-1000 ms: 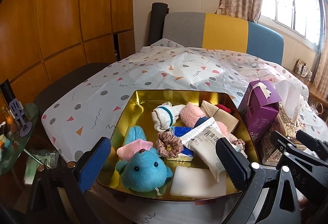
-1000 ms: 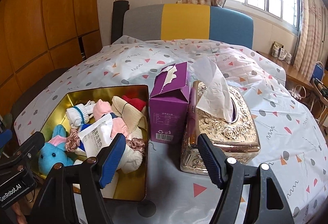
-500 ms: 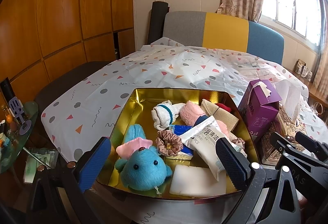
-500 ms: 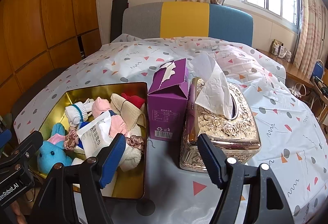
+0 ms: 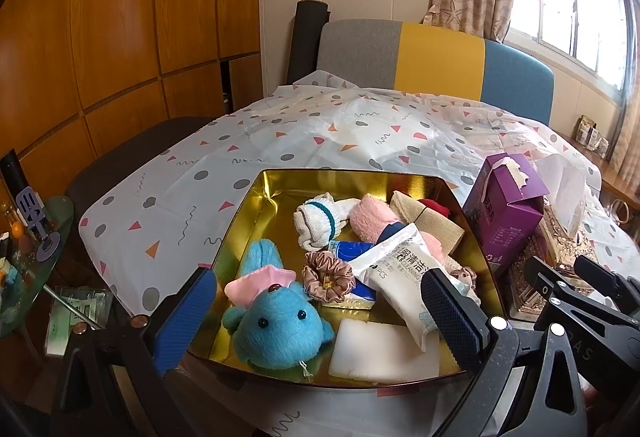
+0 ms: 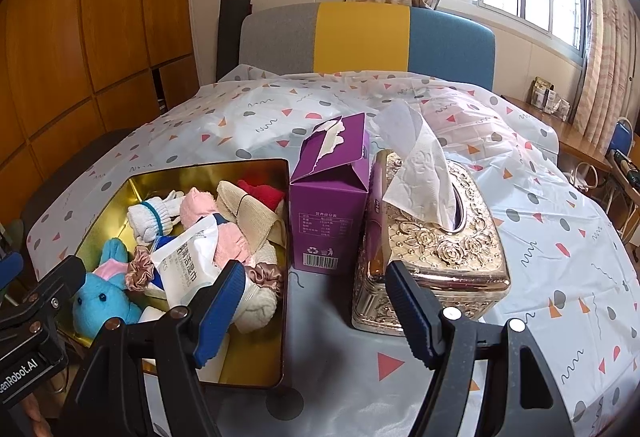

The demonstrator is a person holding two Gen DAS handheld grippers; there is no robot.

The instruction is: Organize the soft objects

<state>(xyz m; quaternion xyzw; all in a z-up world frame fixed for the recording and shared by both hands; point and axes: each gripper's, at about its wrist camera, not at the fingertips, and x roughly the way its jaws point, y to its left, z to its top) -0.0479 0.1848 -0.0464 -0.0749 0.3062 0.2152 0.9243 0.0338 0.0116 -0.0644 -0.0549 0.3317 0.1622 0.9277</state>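
A gold tin (image 5: 276, 181) sits on the surface (image 6: 280, 117), which is covered with a white cloth with dots and triangles. The tin is full of soft things. A blue plush toy (image 5: 276, 321) with a pink hat lies at the near left corner, and a white sponge (image 5: 380, 351) lies just beside it. A brown scrunchie (image 5: 326, 273) rests behind the toy, touching a white wipes pack (image 5: 400, 277). At the back are a rolled white sock (image 5: 316, 221) and a pink fuzzy sock (image 5: 372, 217). The left gripper (image 5: 316, 311) hangs over the near edge of the tin with its jaws wide open — they hold nothing. The right gripper (image 6: 316, 307) is over the bare cloth to the right of the tin, and its jaws are wide open and hold nothing too. Just past it stand a purple box (image 6: 332, 197) and a shiny gold tissue box (image 6: 436, 249) — side by side, with a white tissue (image 6: 420, 173) sticking up.
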